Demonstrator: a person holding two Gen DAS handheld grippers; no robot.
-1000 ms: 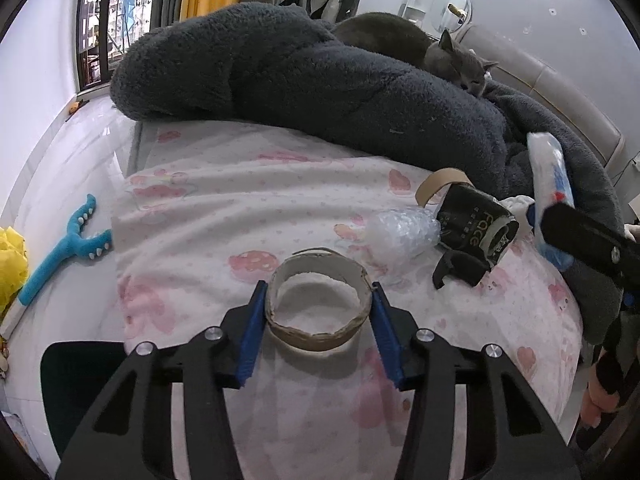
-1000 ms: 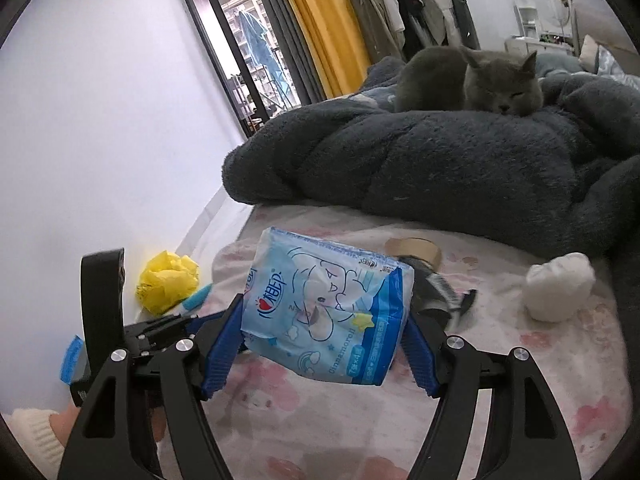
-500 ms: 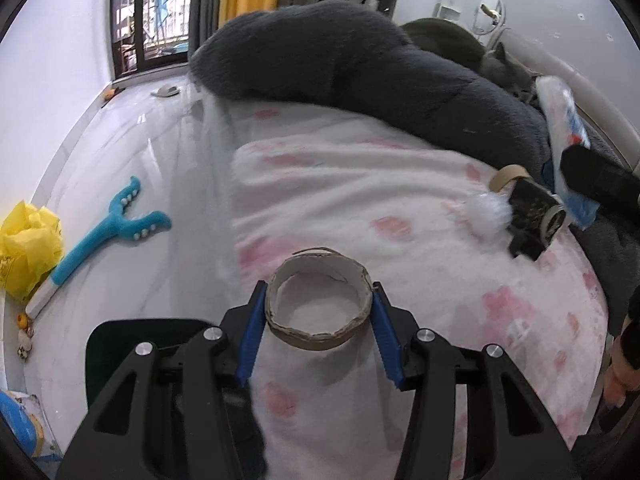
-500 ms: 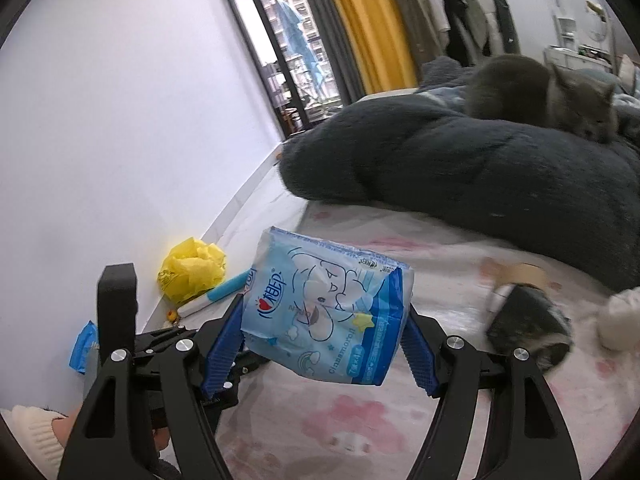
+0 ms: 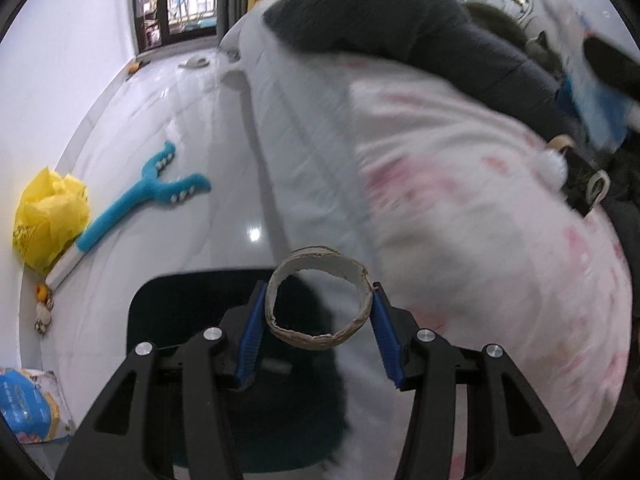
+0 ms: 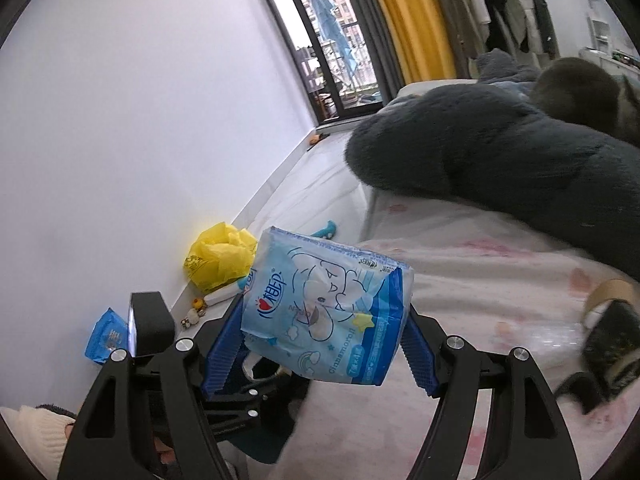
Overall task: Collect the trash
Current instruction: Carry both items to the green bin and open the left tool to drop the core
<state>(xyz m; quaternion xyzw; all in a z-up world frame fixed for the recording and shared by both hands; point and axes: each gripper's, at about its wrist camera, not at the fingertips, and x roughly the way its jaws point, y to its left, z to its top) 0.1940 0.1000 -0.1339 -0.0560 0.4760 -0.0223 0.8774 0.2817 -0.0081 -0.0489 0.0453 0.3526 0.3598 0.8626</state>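
Left gripper: clamped on cardboard ring, lower centre of frame. Right gripper: clamped on blue tissue pack, centre frame. Yellow bag: floor, left edge.

The bed (pink-print sheet) carries a dark fleece blanket; a yellow bag lies on the floor.

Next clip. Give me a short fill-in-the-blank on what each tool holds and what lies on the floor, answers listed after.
1. The left tool is shut on a ring made of ______.
2. The right tool is shut on a soft tissue pack whose main colour is ______.
3. By the wall, a crumpled plastic bag coloured ______ lies on the floor.
4. On the dark blanket at the back lies a grey ______.

Missing words: cardboard; blue; yellow; cat
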